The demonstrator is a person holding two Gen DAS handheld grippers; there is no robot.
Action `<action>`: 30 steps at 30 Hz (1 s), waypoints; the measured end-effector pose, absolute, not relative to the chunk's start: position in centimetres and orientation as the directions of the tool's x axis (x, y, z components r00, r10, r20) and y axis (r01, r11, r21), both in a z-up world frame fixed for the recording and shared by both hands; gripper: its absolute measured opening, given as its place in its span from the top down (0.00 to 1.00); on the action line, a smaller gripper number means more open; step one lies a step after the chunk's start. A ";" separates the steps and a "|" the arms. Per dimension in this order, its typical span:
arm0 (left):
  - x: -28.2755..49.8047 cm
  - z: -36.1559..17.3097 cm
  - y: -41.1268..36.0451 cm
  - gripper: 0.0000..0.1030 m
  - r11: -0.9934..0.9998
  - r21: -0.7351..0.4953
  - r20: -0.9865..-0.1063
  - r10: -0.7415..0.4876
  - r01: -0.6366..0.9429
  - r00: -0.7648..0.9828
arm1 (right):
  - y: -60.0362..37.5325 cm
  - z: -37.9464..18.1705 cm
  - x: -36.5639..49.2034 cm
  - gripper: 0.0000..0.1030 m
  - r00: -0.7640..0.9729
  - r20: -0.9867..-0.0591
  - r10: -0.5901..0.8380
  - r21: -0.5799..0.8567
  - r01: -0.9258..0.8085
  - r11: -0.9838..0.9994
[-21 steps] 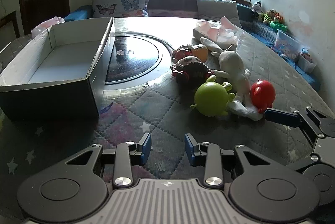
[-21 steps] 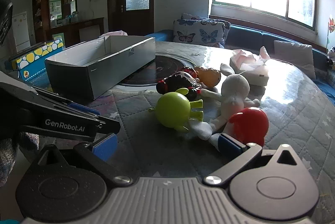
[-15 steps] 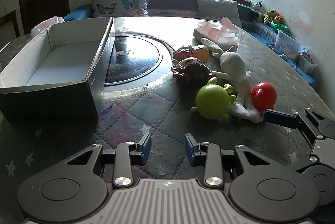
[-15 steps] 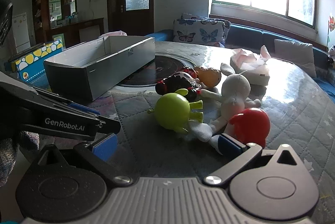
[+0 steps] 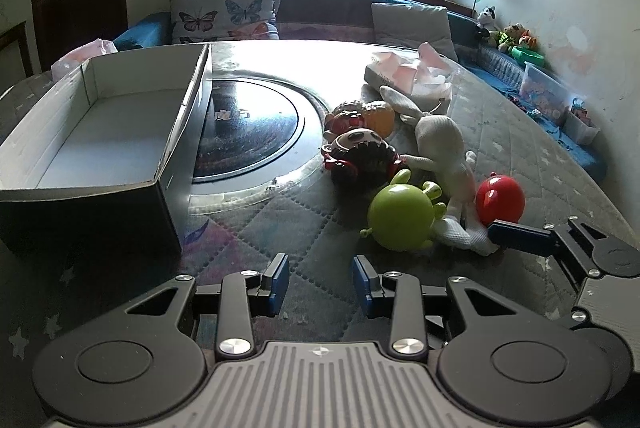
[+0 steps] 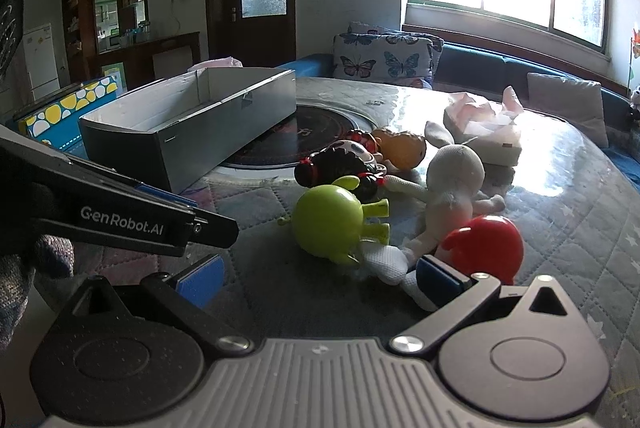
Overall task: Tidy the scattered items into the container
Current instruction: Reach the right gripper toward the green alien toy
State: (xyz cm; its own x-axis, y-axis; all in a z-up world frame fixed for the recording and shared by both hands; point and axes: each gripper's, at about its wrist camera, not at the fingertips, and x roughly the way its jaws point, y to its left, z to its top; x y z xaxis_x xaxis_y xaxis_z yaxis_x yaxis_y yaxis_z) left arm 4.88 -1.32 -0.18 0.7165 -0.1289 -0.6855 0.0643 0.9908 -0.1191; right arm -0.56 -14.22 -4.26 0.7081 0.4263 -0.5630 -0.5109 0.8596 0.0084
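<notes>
On the quilted table, the biggest thing is the long cardboard box, sitting open and with nothing in it toward the left edge. Right of it, near the table's middle, the toys lie in one cluster: a white plush rabbit, a dark monkey figure, an orange toy, a green ball toy and a red ball toy.

Over the past moment my view has crept closer to that cluster, and no toy has moved. My right gripper is spread wide and empty, one finger just beside the red ball toy. My left gripper is released too, holding nothing, above bare quilt. I judge tidying has not begun; a first pick-up is near.
</notes>
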 end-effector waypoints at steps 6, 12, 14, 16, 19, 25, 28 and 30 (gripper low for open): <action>5.0 0.2 -1.4 0.64 0.989 -0.126 -0.677 -0.147 0.083 0.721 | -14.0 -4.2 -0.2 0.00 0.706 -0.566 0.427 0.005 -0.515 0.857; 5.4 0.8 -1.7 0.64 0.987 -0.119 -0.667 -0.163 0.112 0.727 | -13.6 -4.2 0.3 0.00 0.702 -0.565 0.434 0.004 -0.523 0.852; 5.5 1.0 -1.9 0.64 0.985 -0.118 -0.662 -0.174 0.128 0.729 | -13.5 -4.2 0.5 0.01 0.702 -0.563 0.436 0.002 -0.526 0.850; 5.7 1.2 -2.1 0.63 0.982 -0.117 -0.659 -0.187 0.146 0.728 | -13.4 -4.2 0.8 0.01 0.699 -0.564 0.439 0.005 -0.529 0.849; 6.0 1.4 -2.4 0.63 0.977 -0.118 -0.658 -0.210 0.176 0.724 | -13.3 -4.3 1.2 0.02 0.697 -0.567 0.439 0.010 -0.528 0.849; 7.0 1.5 -3.3 0.63 0.964 -0.109 -0.657 -0.253 0.242 0.710 | -13.2 -4.5 2.2 0.07 0.692 -0.572 0.439 0.011 -0.529 0.849; 7.7 1.4 -3.4 0.63 0.959 -0.110 -0.664 -0.266 0.261 0.698 | -13.1 -4.6 2.6 0.08 0.694 -0.574 0.434 0.006 -0.527 0.850; 8.2 1.4 -3.5 0.63 0.955 -0.112 -0.669 -0.278 0.276 0.690 | -13.0 -4.6 2.9 0.09 0.692 -0.577 0.434 0.002 -0.531 0.848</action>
State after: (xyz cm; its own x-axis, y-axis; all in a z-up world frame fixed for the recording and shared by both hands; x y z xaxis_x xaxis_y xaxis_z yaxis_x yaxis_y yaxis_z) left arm 8.15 -3.54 1.40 0.6896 -0.2781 -0.6687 0.2761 0.9545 -0.1122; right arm 2.95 -12.95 -4.61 0.6919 0.4344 -0.5766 -0.5307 0.8476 0.0018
